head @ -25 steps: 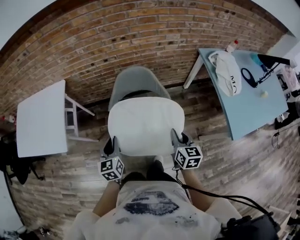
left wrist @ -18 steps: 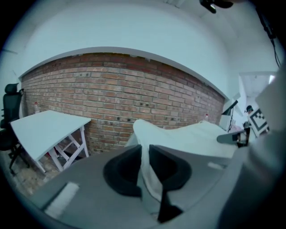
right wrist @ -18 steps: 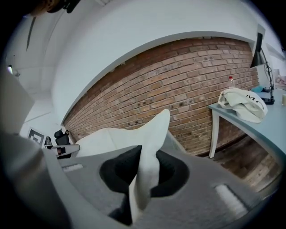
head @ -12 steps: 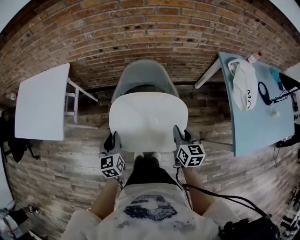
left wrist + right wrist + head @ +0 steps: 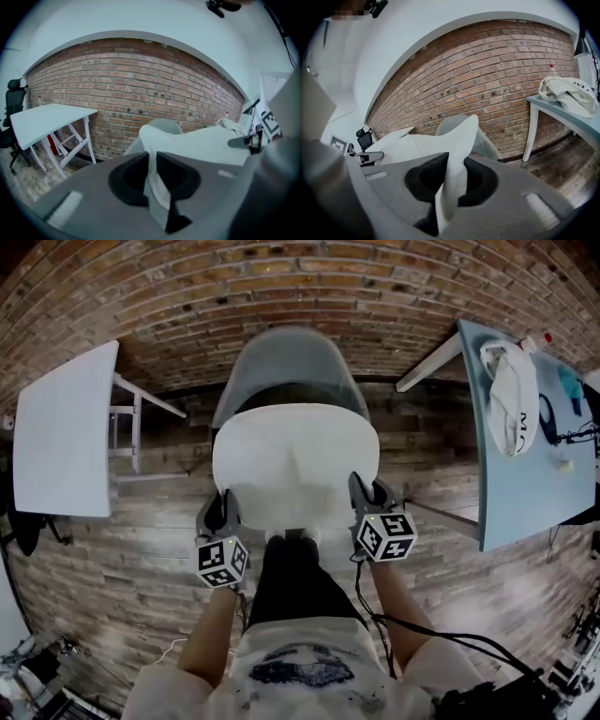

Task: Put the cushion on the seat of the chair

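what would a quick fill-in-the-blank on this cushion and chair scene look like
1. The left gripper and right gripper are both shut on the white ____.
2. It is held over a grey ____.
3. The wall behind is made of ____.
4. The white table stands on the person's ____ side.

Missing words: cushion; chair; brick; left
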A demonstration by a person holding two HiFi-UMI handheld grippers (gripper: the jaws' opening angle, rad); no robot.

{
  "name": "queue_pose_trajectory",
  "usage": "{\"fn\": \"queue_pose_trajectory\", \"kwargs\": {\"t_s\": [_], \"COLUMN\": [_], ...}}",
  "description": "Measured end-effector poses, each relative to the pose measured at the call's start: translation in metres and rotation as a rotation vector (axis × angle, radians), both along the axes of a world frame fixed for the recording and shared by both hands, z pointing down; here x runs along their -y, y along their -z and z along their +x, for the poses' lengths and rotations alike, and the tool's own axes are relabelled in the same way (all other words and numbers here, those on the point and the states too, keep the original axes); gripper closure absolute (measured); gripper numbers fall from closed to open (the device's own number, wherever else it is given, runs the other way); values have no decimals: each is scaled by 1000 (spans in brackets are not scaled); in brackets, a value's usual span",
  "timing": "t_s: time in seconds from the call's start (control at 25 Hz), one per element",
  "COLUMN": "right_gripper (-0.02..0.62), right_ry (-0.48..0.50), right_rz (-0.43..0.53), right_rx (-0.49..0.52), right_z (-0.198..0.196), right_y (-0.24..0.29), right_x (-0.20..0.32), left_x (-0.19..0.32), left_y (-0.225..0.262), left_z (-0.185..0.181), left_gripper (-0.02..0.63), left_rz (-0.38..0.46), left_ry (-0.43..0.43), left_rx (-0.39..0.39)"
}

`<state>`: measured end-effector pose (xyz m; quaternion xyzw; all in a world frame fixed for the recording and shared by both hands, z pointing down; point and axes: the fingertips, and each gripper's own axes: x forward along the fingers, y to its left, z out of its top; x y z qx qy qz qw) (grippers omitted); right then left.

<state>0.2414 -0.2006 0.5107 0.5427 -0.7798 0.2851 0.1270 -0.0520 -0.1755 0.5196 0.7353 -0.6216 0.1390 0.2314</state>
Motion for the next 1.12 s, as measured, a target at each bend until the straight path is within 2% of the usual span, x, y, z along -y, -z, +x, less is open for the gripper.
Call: {"fn": "queue_pose_trajectory", "kwargs": {"t_s": [1.12], "right_gripper": [545], "right_ry": [30], "right_rz": [-78], "right_rx": [-6], "right_z": [-3], "right_y": [-218], "right_x": [44], "left_x": [37], "left_y": [-209], "left_z": [-4], "left_gripper": [561], "left_rz": [-77], "left_ry": [1], "left_rx": [36]}}
